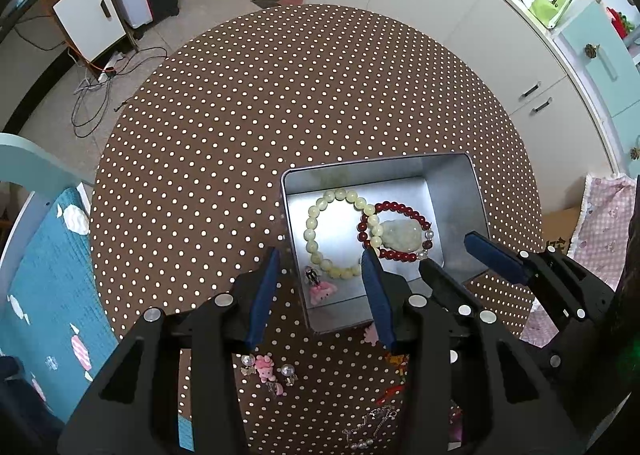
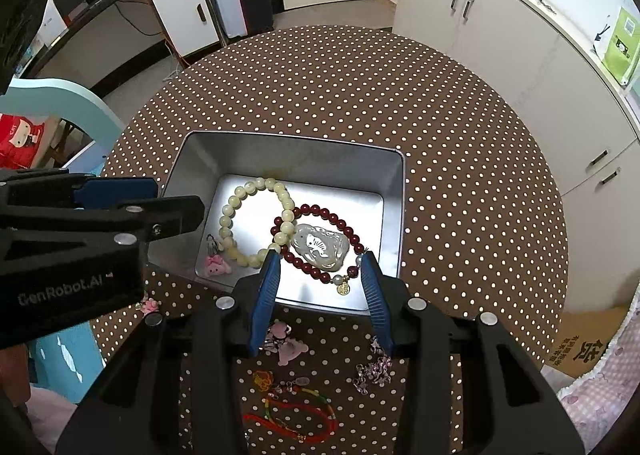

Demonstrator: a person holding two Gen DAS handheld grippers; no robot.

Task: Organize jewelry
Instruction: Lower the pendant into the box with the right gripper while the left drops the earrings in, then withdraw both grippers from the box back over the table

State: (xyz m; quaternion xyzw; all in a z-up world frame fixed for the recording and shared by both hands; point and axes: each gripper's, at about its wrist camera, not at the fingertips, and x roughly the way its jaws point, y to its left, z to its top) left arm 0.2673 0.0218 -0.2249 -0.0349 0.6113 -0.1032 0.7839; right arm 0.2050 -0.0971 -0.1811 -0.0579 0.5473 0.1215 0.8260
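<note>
A silver tin stands on the dotted table. Inside lie a pale green bead bracelet, a dark red bead bracelet, a jade pendant and a pink pig charm. My left gripper hovers open over the tin's near-left corner, with the charm lying loose below it. Above the red bracelet and pendant, my right gripper stands open and grips nothing.
Loose pieces lie on the brown cloth in front of the tin: pink charms with pearls, a pink charm, a red and green cord bracelet, a silver crystal chain. White cabinets stand right, a blue chair left.
</note>
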